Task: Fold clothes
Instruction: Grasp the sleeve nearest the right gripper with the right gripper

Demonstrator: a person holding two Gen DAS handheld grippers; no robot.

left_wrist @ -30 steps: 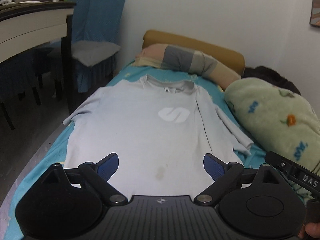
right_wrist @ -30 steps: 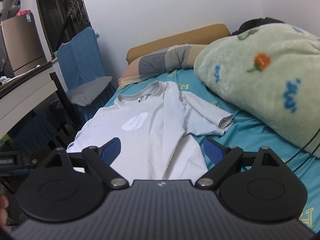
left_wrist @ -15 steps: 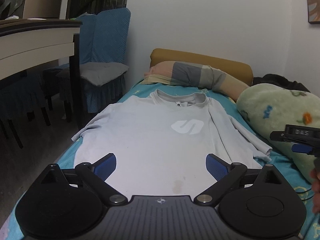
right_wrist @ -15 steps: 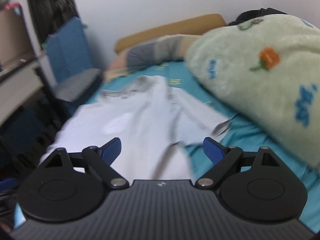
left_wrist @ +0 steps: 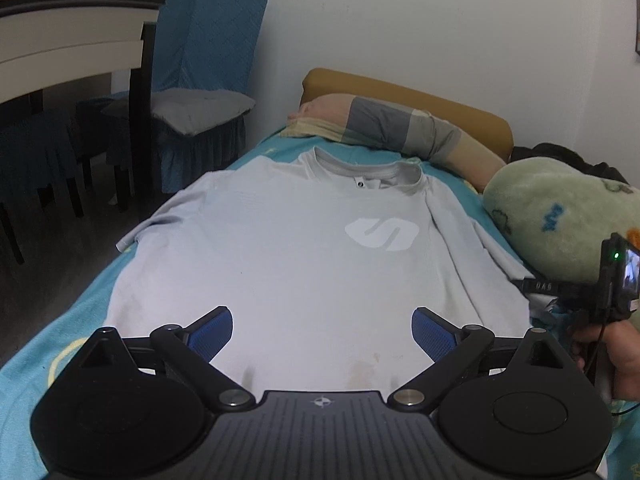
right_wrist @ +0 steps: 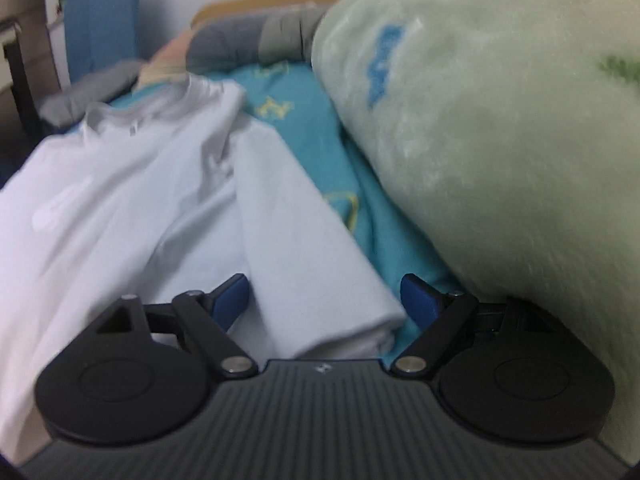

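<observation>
Sleeve (right_wrist: 316,264) of the tee (left_wrist: 304,264) lies btwn my R claw (right_wrist: 324,300) jaws, which are closing but not yet pinching, long axis running straight ahead up-left, while L claw (left_wrist: 322,326) hangs spread & empty over the hem, tee dead ahead.

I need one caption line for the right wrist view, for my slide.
Right gripper, jaws closing, around the T-shirt's sleeve beside a green blanket.
</observation>
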